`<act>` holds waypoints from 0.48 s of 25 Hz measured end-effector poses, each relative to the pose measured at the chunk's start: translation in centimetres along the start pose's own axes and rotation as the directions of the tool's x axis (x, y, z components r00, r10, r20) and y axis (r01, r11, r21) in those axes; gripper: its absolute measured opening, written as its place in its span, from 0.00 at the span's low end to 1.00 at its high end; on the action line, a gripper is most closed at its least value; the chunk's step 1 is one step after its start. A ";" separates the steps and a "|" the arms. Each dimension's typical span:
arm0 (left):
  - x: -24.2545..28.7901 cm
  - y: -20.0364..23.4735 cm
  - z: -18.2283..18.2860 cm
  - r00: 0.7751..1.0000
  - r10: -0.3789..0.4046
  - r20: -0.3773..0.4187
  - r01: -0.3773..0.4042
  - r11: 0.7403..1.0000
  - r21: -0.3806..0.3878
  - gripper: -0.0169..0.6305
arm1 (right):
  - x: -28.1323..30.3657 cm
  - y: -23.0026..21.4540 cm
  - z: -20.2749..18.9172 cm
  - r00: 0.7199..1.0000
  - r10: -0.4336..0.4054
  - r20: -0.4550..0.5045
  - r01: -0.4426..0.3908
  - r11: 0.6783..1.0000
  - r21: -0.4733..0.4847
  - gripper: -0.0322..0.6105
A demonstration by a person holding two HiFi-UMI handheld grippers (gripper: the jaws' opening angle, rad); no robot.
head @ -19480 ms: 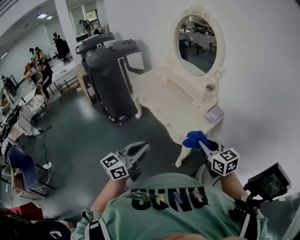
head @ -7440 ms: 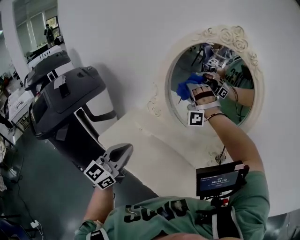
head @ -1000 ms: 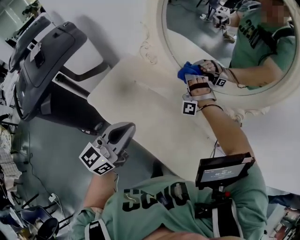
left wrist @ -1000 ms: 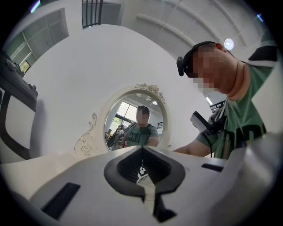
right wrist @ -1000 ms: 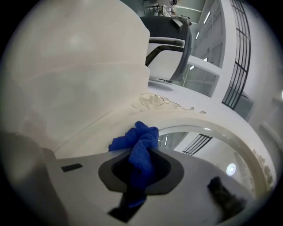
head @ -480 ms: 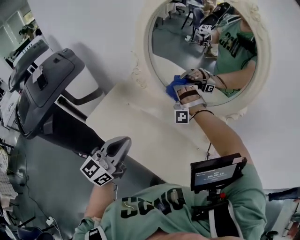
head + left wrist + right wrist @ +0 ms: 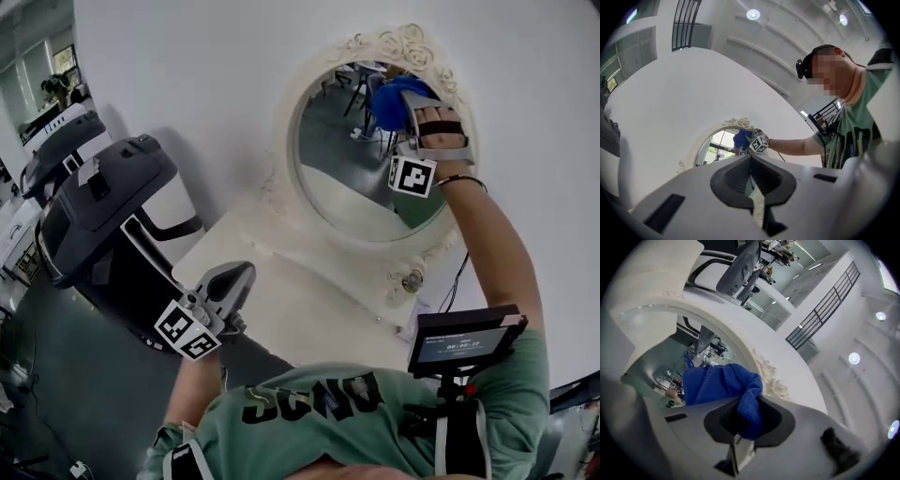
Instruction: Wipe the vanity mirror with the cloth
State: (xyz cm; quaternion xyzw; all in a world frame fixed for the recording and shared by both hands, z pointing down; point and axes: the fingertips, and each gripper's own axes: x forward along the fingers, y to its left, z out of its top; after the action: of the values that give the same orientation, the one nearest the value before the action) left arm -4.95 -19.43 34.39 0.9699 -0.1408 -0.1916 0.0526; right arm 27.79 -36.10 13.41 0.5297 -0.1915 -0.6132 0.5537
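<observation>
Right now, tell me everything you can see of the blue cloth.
The blue cloth looks like soft, looped microfibre, bunched into thick folds rather than spread flat. One fold is pinched in the right gripper, which is shut on it, and the rest bulges out ahead. The cloth is held high at the upper right of the vanity mirror, just under the carved cream frame, and appears to touch the glass.
</observation>
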 end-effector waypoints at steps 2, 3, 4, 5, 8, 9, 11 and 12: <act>-0.1 0.0 0.4 1.000 -0.004 0.010 0.004 1.000 0.000 0.04 | 1.0 -1.1 -1.2 0.999 -0.003 -0.032 0.002 1.000 -0.027 0.12; -0.1 0.0 0.5 1.000 -0.005 0.014 0.005 1.000 0.001 0.04 | 1.4 -1.0 -1.7 0.999 0.006 -0.045 -0.008 0.999 -0.044 0.12; -0.1 0.1 0.6 1.000 -0.007 0.019 0.007 1.000 0.002 0.04 | 1.7 -0.7 -1.9 0.998 0.011 -0.055 -0.015 0.998 -0.061 0.12; 0.0 0.2 0.6 1.000 -0.008 0.023 0.007 1.000 0.004 0.04 | 2.0 -0.4 -2.1 0.998 0.013 -0.067 -0.018 0.997 -0.076 0.12; 0.1 0.4 0.9 1.000 -0.007 0.030 0.007 1.000 0.011 0.04 | 2.6 0.2 -2.6 0.993 0.028 -0.112 -0.039 0.995 -0.089 0.12; 0.1 0.4 1.0 1.000 -0.006 0.031 0.006 1.000 0.014 0.04 | 2.8 0.2 -2.7 0.992 0.038 -0.123 -0.049 0.995 -0.083 0.12; 0.3 0.3 1.2 1.000 -0.001 0.030 0.001 1.000 0.017 0.04 | 3.0 0.0 -2.8 0.990 0.056 -0.133 -0.064 0.996 -0.058 0.12; 0.3 0.3 1.3 1.000 0.002 0.028 -0.002 1.000 0.017 0.04 | 3.0 0.0 -2.8 0.989 0.063 -0.135 -0.070 0.997 -0.045 0.12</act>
State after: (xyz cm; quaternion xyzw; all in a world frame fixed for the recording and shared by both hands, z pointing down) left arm -5.26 -19.84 33.15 0.9674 -0.1440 -0.2041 0.0427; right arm 30.74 -37.71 11.03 0.5491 -0.1562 -0.5621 0.5984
